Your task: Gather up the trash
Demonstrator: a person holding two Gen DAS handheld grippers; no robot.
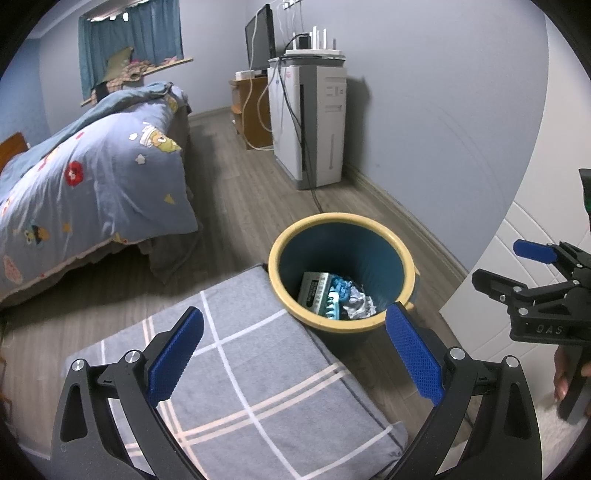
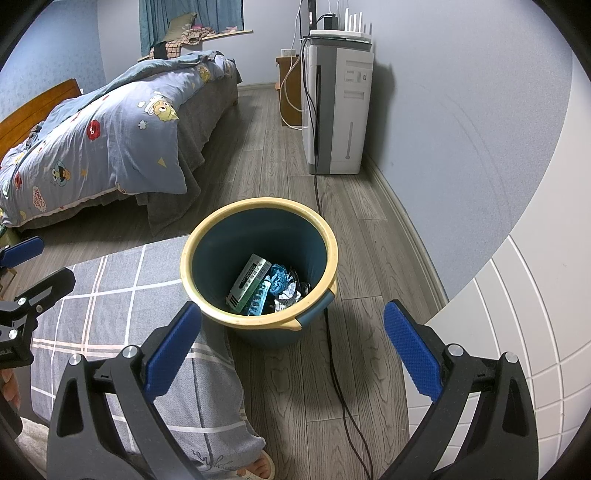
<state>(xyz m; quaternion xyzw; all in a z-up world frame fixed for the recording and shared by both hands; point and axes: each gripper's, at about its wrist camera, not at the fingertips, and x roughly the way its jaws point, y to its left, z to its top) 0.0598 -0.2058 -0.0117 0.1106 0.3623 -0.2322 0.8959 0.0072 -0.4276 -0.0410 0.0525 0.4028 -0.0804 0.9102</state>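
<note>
A blue trash bin (image 2: 258, 266) with a yellow rim stands on the grey wood floor (image 2: 266, 155), and everything else can be placed around it. Inside it, at the bottom, lie the collected pieces: a green-and-white box (image 2: 248, 281) leaning against the inner wall, a light blue plastic piece (image 2: 258, 300) beside it, a blue crumpled item (image 2: 277, 277) and some crinkled silvery wrappers (image 2: 290, 293).

The left gripper (image 1: 293, 354) hovers just short of the bin on the near side, its blue-padded fingers (image 1: 176, 354) spread wide apart with nothing between them. The right gripper (image 2: 291, 350) is also on the near side of the bin, slightly above the floor, its fingers (image 2: 412, 352) likewise released and empty. In the left wrist view the right gripper appears off to the bin's right, a hand (image 1: 565, 376) wrapped around its handle.

A leg in grey checked trousers (image 2: 147, 332) touches the bin's near left side; a sandalled foot (image 2: 258, 469) shows below it. A black cable (image 2: 334, 354) runs along the floor past the bin's right side. Beyond the bin, against the wall, stands a white air purifier (image 2: 340, 107) with a router (image 2: 341, 31) on top. To the bin's far left is a bed (image 2: 110, 129) with a blue cartoon-print duvet. A white panelled surface (image 2: 517, 332) lies to the bin's right.
</note>
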